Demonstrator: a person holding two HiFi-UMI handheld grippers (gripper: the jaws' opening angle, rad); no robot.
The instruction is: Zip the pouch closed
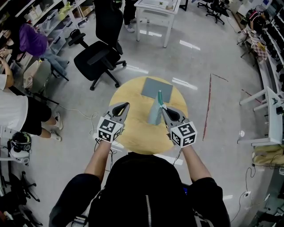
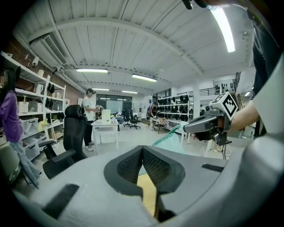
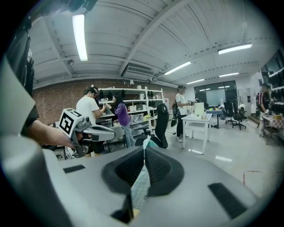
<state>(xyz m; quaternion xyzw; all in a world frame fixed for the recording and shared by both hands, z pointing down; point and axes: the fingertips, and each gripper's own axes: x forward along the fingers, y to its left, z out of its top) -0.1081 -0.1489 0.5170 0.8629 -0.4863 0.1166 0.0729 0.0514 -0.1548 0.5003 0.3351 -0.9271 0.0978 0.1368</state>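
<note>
Round yellow table (image 1: 133, 135) lies below both grippers. Right gripper (image 1: 163, 109) pinches the teal pouch (image 1: 155, 116) between nearly closed jaws. Left gripper (image 1: 126, 105) is closed tight, empty.

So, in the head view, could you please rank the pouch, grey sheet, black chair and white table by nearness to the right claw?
1. pouch, in the right claw
2. grey sheet, just beyond
3. black chair, upper left
4. white table, top

Above the round wooden table (image 1: 133, 135) the right gripper (image 1: 163, 109) holds a teal pouch (image 1: 155, 114) upright. The left gripper (image 1: 125, 106) is apart, on its left. A grey sheet (image 1: 157, 88) lies farther.
</note>
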